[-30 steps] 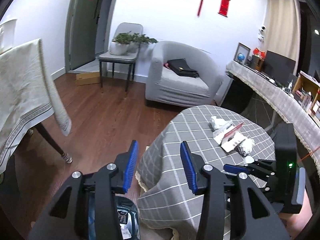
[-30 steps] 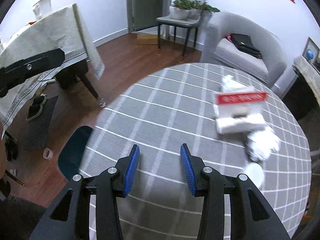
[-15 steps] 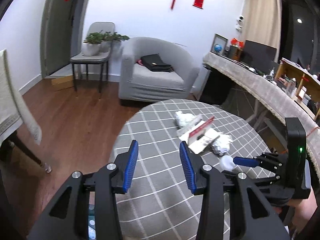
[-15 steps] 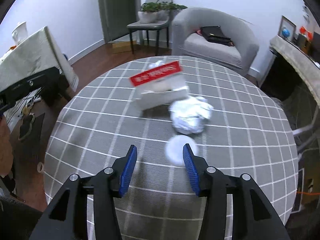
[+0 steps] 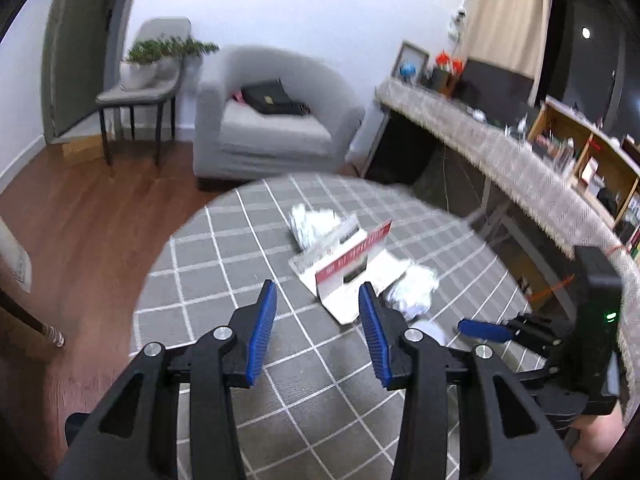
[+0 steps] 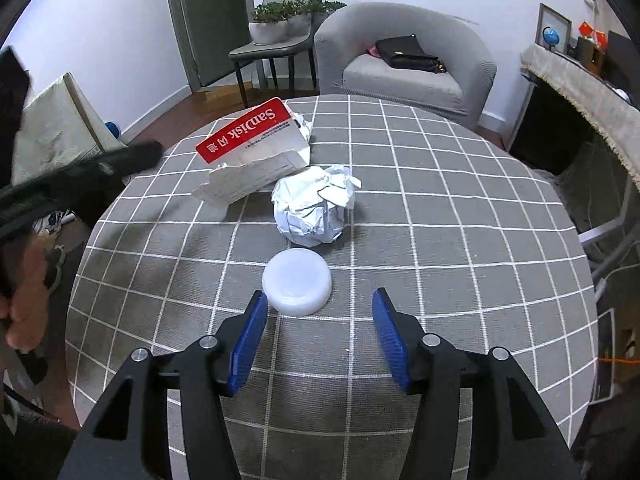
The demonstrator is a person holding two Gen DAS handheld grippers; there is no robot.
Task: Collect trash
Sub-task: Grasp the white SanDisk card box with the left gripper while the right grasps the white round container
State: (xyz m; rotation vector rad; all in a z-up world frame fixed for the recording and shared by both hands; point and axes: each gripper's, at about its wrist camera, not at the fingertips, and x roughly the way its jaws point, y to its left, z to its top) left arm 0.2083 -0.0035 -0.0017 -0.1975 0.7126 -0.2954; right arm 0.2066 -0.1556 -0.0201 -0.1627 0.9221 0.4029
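Here, a round table under a grey cloth with white grid lines (image 6: 440,216) carries 4 pieces of trash grouped near its middle. The low white round plastic lid (image 6: 297,287) lies closest to the right gripper (image 6: 318,330), just ahead of its blue-padded fingers (image 6: 248,340) and a little toward the left one, not touching either; the jaws have just been opening and stand apart with nothing between them. Just beyond the lid sits a crumpled ball of white paper (image 6: 314,206), and behind that a torn white card package with a red SanDisk flap (image 6: 250,152), with a second crumpled white wad (image 6: 302,124) at its far edge. The left gripper (image 5: 318,322) hovers over the table's near side, jaws apart and empty, its tips pointing toward the card package (image 5: 352,264). A grey armchair (image 6: 404,68) holding a black bag (image 6: 404,54) stands beyond the table
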